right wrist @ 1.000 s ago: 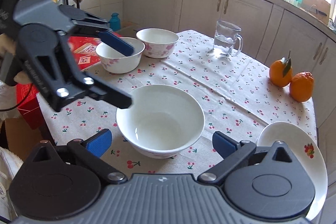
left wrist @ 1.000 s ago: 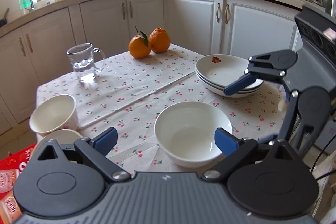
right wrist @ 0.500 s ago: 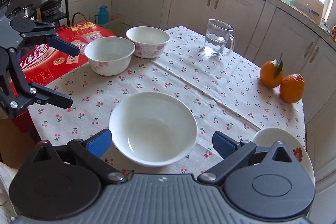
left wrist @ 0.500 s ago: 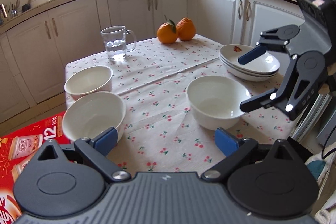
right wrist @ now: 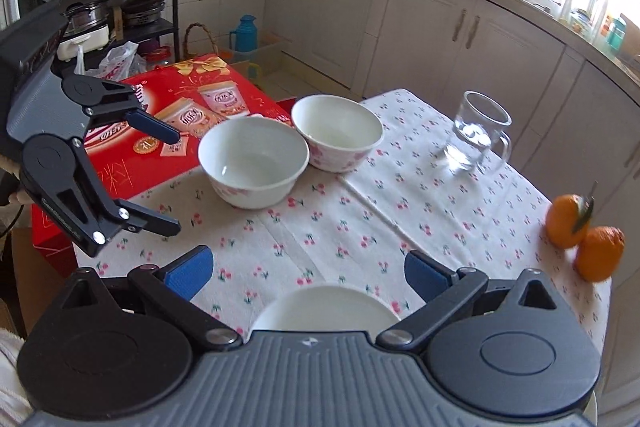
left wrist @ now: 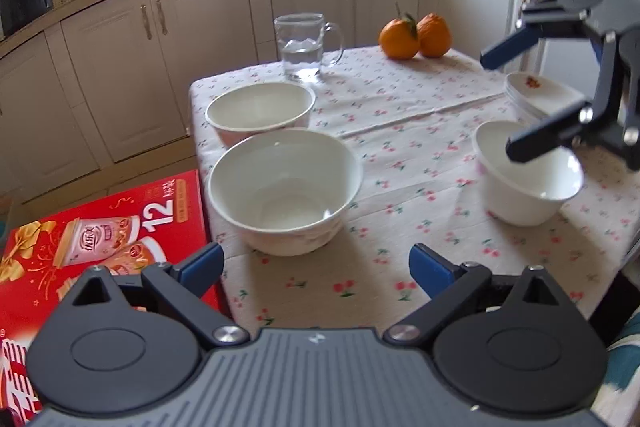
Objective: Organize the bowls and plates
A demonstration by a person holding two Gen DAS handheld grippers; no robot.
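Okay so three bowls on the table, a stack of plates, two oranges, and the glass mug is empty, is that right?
Not quite: the glass mug holds some water, as the left wrist view shows. The three bowls, the stack of plates and the two oranges are as you said.

L gripper (left wrist: 316,263) swung left, now facing nearest of two side bowls (left wrist: 283,191); R gripper (right wrist: 308,269) pulled back over lone bowl (right wrist: 324,309).

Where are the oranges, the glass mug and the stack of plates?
oranges (left wrist: 416,35), left wrist view, between the two fruits, on the left one's skin.
glass mug (right wrist: 476,135), right wrist view, its clear wall.
stack of plates (left wrist: 536,93), left wrist view, top plate's inside.
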